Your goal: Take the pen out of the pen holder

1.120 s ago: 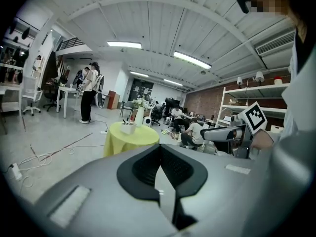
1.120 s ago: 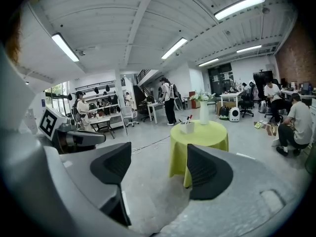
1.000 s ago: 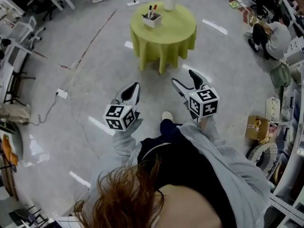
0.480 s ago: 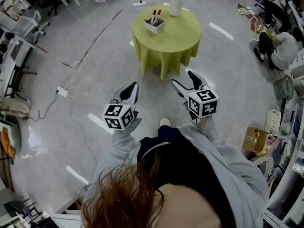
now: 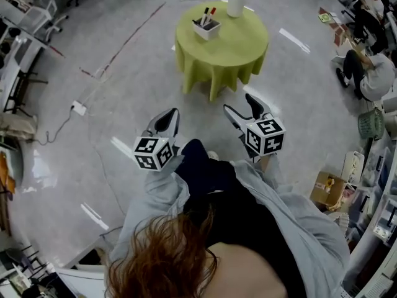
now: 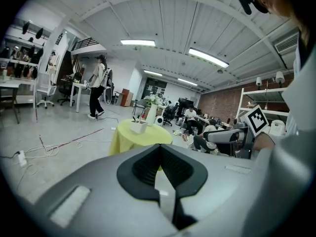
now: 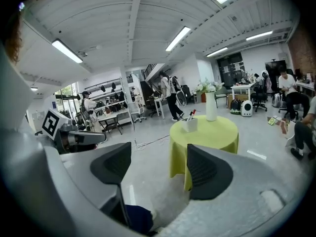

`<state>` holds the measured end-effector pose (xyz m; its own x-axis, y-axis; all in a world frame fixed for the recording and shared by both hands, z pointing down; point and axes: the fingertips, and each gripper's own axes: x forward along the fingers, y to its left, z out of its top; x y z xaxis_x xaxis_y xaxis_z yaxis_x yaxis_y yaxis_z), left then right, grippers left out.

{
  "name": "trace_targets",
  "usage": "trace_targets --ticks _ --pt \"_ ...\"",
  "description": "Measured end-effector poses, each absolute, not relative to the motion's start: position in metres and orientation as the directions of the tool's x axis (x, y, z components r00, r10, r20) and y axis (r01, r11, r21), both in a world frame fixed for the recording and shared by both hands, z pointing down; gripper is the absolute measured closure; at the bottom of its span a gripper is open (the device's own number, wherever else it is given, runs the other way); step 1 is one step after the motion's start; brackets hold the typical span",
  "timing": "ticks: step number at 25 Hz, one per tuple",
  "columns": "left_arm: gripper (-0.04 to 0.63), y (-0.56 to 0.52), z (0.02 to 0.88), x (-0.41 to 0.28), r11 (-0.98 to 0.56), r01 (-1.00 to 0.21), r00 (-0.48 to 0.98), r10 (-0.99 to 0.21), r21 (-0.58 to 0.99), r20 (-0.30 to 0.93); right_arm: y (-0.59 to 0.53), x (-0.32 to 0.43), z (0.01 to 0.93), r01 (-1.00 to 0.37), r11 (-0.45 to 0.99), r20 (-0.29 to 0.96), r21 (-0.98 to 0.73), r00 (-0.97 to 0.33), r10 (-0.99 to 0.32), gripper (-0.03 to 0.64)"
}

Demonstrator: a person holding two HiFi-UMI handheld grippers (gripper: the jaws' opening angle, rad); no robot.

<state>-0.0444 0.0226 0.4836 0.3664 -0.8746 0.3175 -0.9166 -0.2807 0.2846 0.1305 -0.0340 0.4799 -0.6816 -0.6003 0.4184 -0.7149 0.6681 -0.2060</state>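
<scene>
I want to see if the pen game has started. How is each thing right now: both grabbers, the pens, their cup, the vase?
left gripper: shut, empty
right gripper: open, empty
pens: standing in the pen holder
pen holder: upright on the table
vase: upright on the table

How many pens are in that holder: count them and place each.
2. Both stand in the white pen holder on the round table: in the head view, a black-capped pen at the left, a red-capped pen at the right. Shorter ones may be hidden inside.
</scene>
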Motion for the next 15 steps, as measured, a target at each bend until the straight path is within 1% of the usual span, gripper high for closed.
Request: trace_targets --ticks 7,15 --pt "0.577 0.017 0.488 -0.041 -0.289 -0.916 0.373 -0.866 0.277 0.333 -0.040 0.129 0.486 -0.720 0.658 0.423 -0.221 -0.679 -0.600 0.268" --pt "0.577 -0.023 0.489 -0.044 -0.317 -0.908 0.398 -0.856 0.272 0.330 -0.077 0.120 0.486 -0.723 0.657 0.427 -0.216 -0.675 -0.602 0.268"
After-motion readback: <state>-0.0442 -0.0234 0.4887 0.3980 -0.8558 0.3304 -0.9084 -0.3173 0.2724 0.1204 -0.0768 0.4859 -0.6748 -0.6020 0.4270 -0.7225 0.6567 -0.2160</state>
